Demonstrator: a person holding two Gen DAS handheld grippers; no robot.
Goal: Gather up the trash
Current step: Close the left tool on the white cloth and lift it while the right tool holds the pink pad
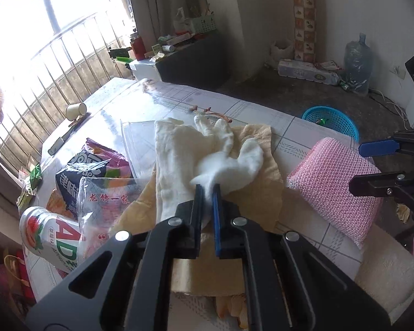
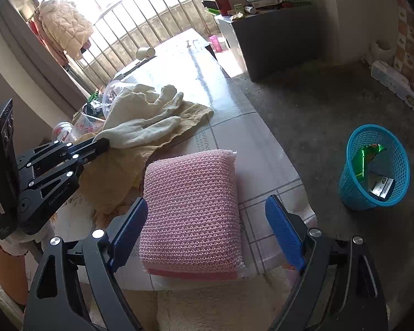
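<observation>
My left gripper (image 1: 207, 190) is shut on the cuff of a white cotton glove (image 1: 226, 162) that lies over a tan cloth (image 1: 259, 193) on the table. The glove (image 2: 143, 127) and the left gripper (image 2: 103, 144) also show in the right wrist view. My right gripper (image 2: 207, 215) is open and empty, its blue pads on either side of a pink mesh sponge (image 2: 193, 209) near the table's front edge. A blue trash basket (image 2: 372, 168) stands on the floor to the right with wrappers inside.
Snack bags (image 1: 96, 176), a drink bottle (image 1: 49, 234) and a clear plastic sheet (image 1: 138, 138) lie on the left of the tiled table (image 1: 234, 107). A tipped paper cup (image 1: 76, 110) sits at the far left. A dark cabinet (image 2: 276, 41) stands behind.
</observation>
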